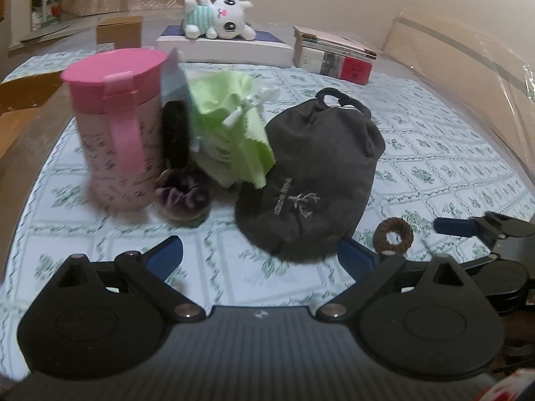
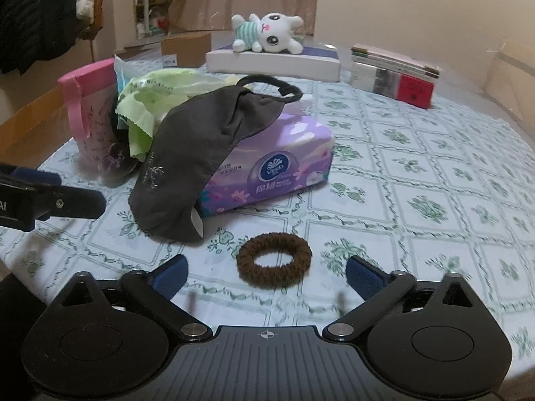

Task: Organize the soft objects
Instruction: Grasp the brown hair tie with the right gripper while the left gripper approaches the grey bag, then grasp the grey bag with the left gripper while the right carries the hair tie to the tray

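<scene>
A dark grey eye mask (image 1: 311, 173) (image 2: 197, 153) lies draped over a purple tissue pack (image 2: 274, 163). A green cloth (image 1: 230, 113) (image 2: 147, 100) lies behind it, beside a pink-lidded cup (image 1: 117, 127) (image 2: 93, 113). A purple scrunchie (image 1: 182, 197) lies in front of the cup. A brown scrunchie (image 2: 274, 260) (image 1: 393, 235) lies flat on the tablecloth. My left gripper (image 1: 260, 257) is open and empty, just short of the mask. My right gripper (image 2: 267, 275) is open, its fingers on either side of the brown scrunchie. A white plush bunny (image 1: 220, 16) (image 2: 271, 33) lies on a box at the back.
A white and blue box (image 1: 227, 46) (image 2: 274, 60) and a stack of books (image 1: 334, 55) (image 2: 394, 73) stand at the far edge of the floral tablecloth (image 2: 418, 183). A cardboard box (image 1: 118, 31) stands at the back left. Coats (image 2: 43, 10) hang at the left.
</scene>
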`<state>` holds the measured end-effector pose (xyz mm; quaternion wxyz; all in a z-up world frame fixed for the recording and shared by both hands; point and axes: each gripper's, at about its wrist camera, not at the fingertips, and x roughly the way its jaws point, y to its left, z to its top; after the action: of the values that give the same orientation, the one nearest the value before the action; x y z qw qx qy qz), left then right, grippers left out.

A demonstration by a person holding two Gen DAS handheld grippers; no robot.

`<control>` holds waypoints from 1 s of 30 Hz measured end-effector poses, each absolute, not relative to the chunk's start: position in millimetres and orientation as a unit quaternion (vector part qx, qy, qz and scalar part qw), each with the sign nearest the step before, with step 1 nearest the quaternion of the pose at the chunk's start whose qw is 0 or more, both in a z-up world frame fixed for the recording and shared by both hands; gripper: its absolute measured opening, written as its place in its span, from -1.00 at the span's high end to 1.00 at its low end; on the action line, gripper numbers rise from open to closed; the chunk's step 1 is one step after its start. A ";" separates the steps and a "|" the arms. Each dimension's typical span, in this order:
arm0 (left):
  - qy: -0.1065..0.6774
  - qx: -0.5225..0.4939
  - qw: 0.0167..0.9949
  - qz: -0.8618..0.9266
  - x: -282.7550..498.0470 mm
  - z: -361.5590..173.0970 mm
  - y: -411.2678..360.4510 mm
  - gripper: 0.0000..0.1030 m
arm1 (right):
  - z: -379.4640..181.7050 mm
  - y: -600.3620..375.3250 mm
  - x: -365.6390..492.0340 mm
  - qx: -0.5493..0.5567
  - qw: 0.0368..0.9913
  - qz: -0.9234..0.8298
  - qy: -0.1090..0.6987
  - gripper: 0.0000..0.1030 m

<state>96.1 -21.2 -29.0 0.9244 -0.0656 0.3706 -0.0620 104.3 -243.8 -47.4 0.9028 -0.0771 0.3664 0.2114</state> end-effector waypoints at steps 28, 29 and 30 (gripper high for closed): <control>0.369 -0.009 0.922 -0.118 145.0 -44.2 -66.6 -0.82 | -44.6 -267.0 107.3 -0.049 0.915 0.186 0.356 0.61; 0.371 -0.002 0.921 -0.118 146.9 -45.4 -69.0 -0.80 | -45.0 -268.3 107.0 -0.048 0.915 0.184 0.357 0.61; 0.372 0.002 0.920 -0.121 148.8 -46.3 -70.7 -0.75 | -45.2 -269.1 107.1 -0.046 0.915 0.181 0.359 0.61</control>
<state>148.8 -70.7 -46.3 0.9203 0.0016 0.3721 -0.1208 107.1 -269.1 -45.2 0.9146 -0.0459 0.3586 0.1812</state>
